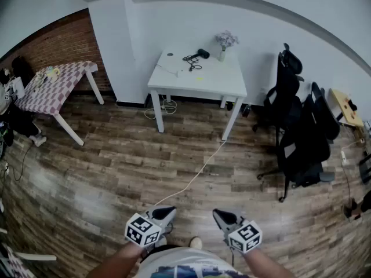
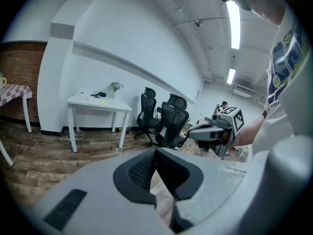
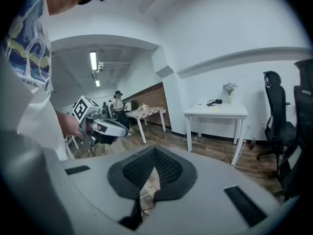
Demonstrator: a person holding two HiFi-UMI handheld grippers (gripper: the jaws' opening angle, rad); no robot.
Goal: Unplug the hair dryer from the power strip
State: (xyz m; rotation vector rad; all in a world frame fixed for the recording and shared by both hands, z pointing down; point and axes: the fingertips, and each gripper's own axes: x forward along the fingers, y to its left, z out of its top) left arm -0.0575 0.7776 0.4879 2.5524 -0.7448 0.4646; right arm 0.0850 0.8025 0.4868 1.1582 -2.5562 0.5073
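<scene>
Ceiling lights (image 2: 234, 23) appear in the gripper views only; the floor cable (image 1: 194, 175) shows its full run in head view only. My left gripper (image 1: 164, 212) and right gripper (image 1: 222, 215): fingers clenched, holding nothing. The dryer (image 1: 202, 53) lies on the table (image 1: 223, 86), far ahead of my fingers.

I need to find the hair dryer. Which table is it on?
The hair dryer lies on the plain white table, beside the flower vase, not on the checked-cloth table at left.
</scene>
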